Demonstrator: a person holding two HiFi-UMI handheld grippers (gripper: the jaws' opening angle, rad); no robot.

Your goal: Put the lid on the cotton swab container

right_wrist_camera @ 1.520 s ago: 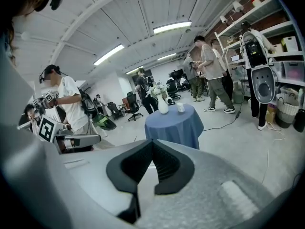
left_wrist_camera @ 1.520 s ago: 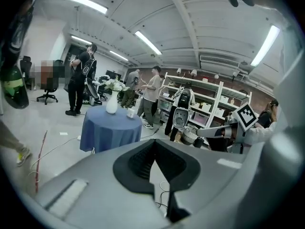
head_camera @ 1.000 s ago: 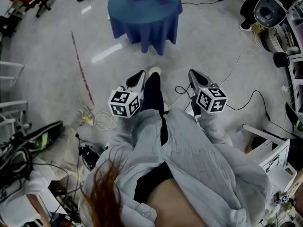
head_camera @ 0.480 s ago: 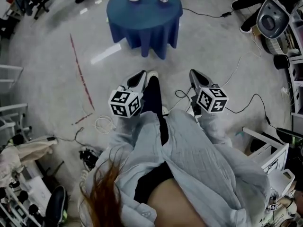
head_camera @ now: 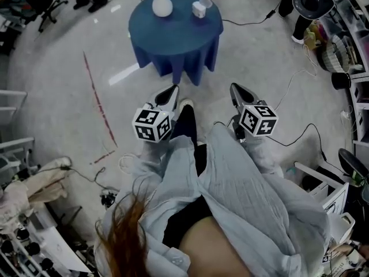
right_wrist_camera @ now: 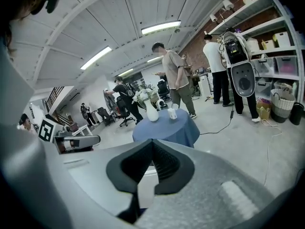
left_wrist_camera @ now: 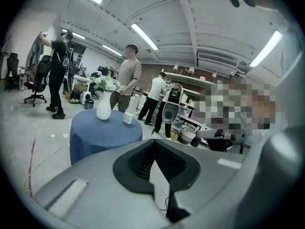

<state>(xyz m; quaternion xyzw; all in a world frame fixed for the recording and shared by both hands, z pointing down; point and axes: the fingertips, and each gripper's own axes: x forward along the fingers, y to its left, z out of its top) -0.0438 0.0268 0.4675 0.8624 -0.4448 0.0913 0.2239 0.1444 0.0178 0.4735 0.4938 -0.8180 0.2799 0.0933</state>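
Observation:
A small white cotton swab container (head_camera: pixel 200 8) stands on a round table with a blue cloth (head_camera: pixel 176 36), next to a white vase (head_camera: pixel 161 3). I cannot make out its lid from here. The left gripper view shows the container (left_wrist_camera: pixel 127 117) and vase (left_wrist_camera: pixel 104 108) some way ahead; the right gripper view shows the container (right_wrist_camera: pixel 172 113) beside the vase (right_wrist_camera: pixel 151 112). My left gripper (head_camera: pixel 171 92) and right gripper (head_camera: pixel 236 91) are held out at waist height, well short of the table. Both are shut with nothing between the fingers.
Bare floor lies between me and the table. Cables (head_camera: pixel 300 126) trail on the floor at right, and a red line (head_camera: pixel 98 97) runs at left. Shelves and equipment (head_camera: pixel 340 45) line the right side, clutter (head_camera: pixel 29 189) the left. Several people (left_wrist_camera: pixel 127 78) stand behind the table.
The table has come nearer and lower in the head view as the person walks toward it. Both grippers keep their pose in front of the body.

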